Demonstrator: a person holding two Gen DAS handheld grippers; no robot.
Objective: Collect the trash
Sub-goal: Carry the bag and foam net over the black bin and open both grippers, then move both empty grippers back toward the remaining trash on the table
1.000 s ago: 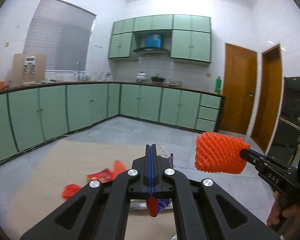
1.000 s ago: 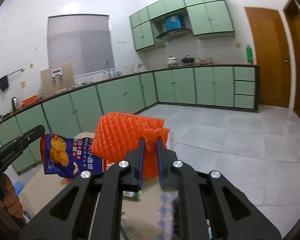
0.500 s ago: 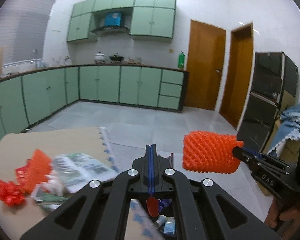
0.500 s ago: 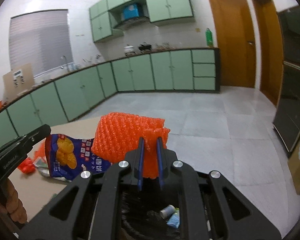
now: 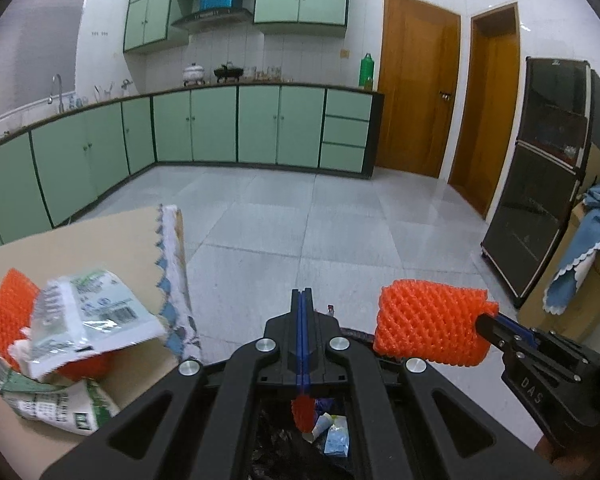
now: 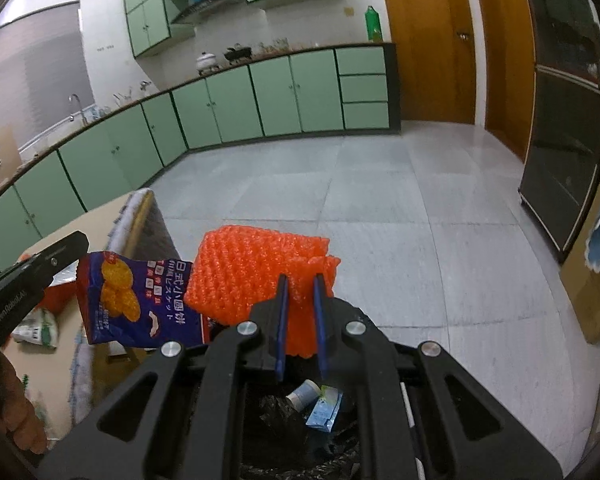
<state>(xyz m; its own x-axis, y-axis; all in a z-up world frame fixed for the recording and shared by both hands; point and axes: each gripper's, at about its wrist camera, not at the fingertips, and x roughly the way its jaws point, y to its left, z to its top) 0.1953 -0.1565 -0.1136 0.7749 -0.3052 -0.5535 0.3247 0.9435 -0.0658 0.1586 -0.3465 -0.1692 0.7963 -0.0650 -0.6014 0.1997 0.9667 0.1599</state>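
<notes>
My left gripper (image 5: 302, 293) is shut on a blue snack bag (image 6: 140, 300); in the left wrist view only the bag's red edge (image 5: 303, 410) shows below the jaws. To its right, my right gripper (image 6: 300, 280) is shut on an orange foam net (image 6: 256, 276), which also shows in the left wrist view as the foam net (image 5: 428, 330). Both hang over a bin lined with a black bag (image 6: 270, 404) that holds a few small wrappers. In the right wrist view the left gripper (image 6: 80, 242) comes in from the left edge.
On the tan table (image 5: 100, 236) at the left lie another orange net (image 5: 8, 312) and white-green wrappers (image 5: 96, 312). A black cabinet (image 5: 540, 200) and a box under a blue cloth (image 5: 588, 248) stand at the right. Tiled floor lies ahead.
Both grippers have swung right and sunk, off the table and over the bin, whose black bag now shows beneath them. Each still holds its piece of trash.
</notes>
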